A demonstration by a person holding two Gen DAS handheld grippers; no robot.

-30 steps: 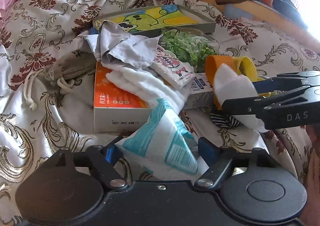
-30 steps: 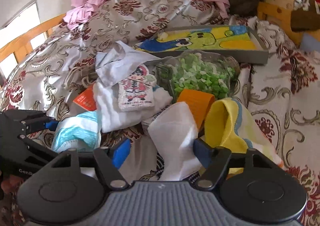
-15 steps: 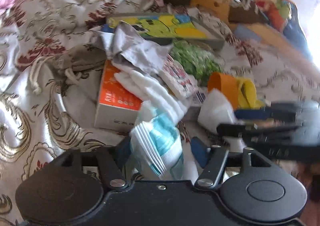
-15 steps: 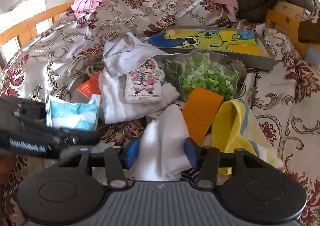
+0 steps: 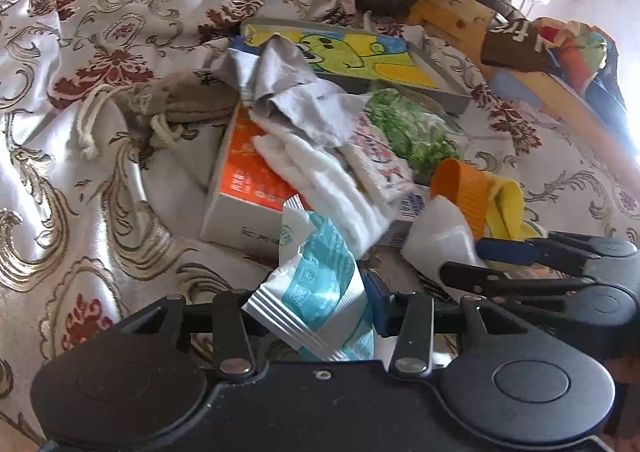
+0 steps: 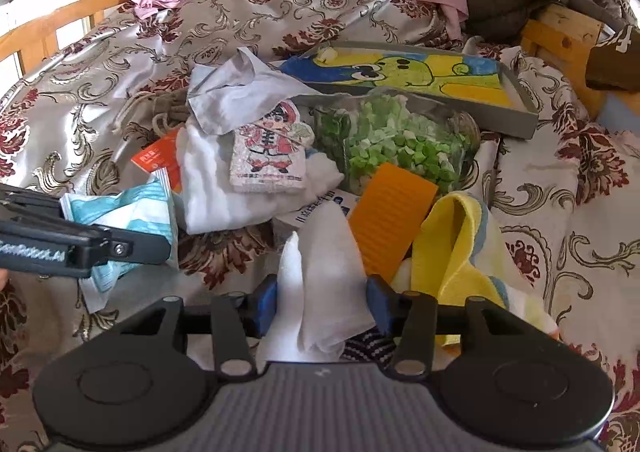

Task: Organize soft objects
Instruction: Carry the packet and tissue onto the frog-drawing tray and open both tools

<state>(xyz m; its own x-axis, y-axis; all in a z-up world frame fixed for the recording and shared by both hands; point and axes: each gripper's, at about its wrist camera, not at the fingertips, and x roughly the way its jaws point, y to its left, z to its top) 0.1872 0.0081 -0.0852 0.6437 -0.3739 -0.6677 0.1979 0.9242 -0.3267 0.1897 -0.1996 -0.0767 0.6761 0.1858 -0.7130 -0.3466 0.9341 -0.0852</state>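
Left gripper [image 5: 308,300]: its jaws have just been closing and now squeeze a tissue pack, low in the left wrist view, above the bed cover.
Tissue pack [image 5: 316,284]: soft plastic, white with teal bands and ribbed white ends. It is bent and crinkled. It has small print too small to read.
Right gripper [image 6: 322,302]: its jaws have just closed in, then eased a little, and now pinch a white cloth from both sides.
White cloth [image 6: 320,284]: thin, soft and plain white. It stands up in a crumpled point between the blue pads [image 6: 378,302], near the front of the pile.
Bed cover [image 5: 80,179]: shiny, pale, with gold swirls and dark red flowers.
Pile on the bed: a grey cloth [image 6: 236,91], a fluffy white towel [image 5: 320,171], a yellow towel [image 6: 456,248], an orange ribbed piece [image 6: 392,215] and a clear bag of green bits [image 6: 396,143] lie close together.
Orange box [image 5: 244,187]: it lies under the white towel. It has writing on the side that I cannot read.
Cartoon pad [image 6: 272,147]: it shows a drawn child in red clothes.
Picture tray [image 6: 420,79]: it shows a green cartoon animal on yellow and blue.
Writing on the grippers: there are letters on their sides, too blurry to read.
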